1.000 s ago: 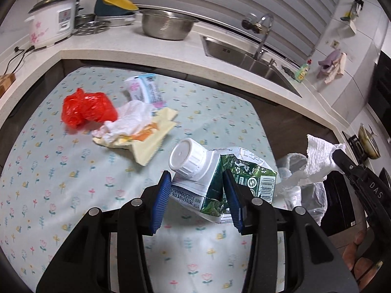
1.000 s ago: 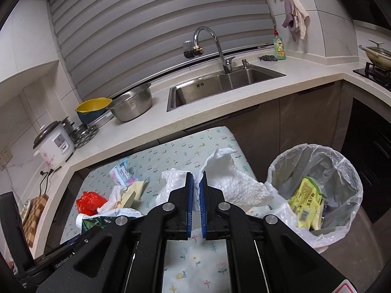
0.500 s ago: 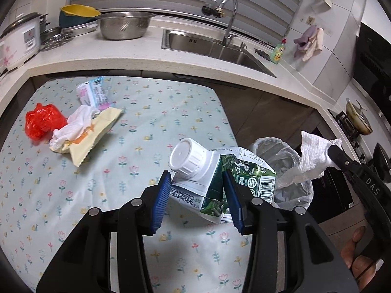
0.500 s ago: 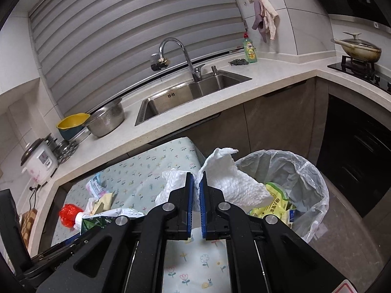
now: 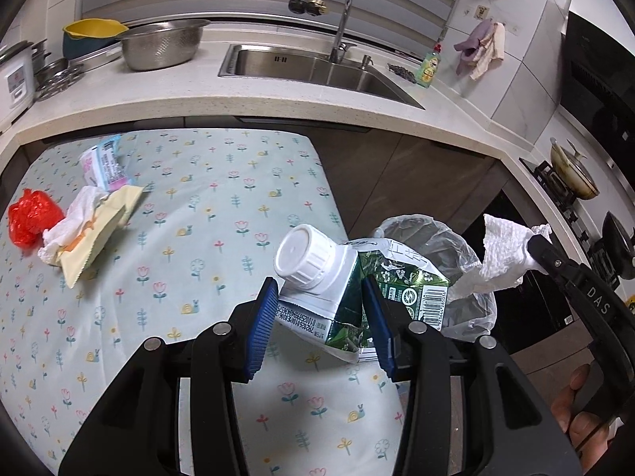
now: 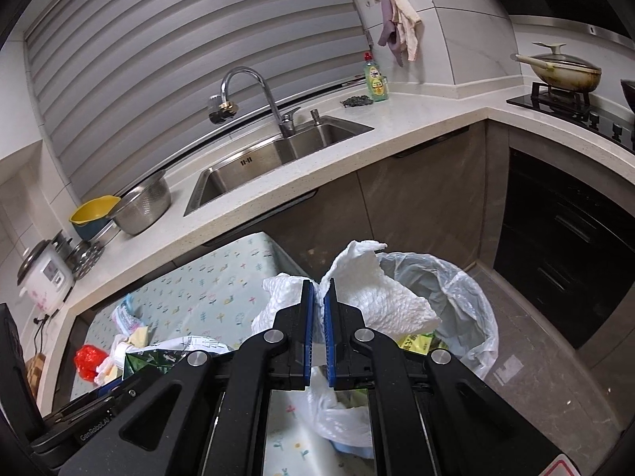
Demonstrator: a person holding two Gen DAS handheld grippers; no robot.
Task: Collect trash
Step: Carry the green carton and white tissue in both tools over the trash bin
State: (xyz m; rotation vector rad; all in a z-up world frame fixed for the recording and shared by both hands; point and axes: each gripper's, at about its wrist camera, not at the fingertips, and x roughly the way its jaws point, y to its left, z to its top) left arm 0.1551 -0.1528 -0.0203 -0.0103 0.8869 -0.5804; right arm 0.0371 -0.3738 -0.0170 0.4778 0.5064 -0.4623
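White paper towel (image 6: 373,297) pinched in right gripper (image 6: 318,317), above the lined bin (image 6: 472,301); left gripper (image 5: 319,317) clamps crushed carton (image 5: 349,289) over table (image 5: 198,206) edge; carry-to-bin step, next likely releasing both over bin.

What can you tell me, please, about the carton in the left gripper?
The carton is a crumpled drink box of coated card, printed dark green with white leaf patterns, a barcode and small text. A wide white ribbed screw cap sits closed on its top. It is tilted, cap toward the upper left, clamped between the blue pads of the left gripper, held above the flowered tablecloth near the lined bin. Nothing else touches it.
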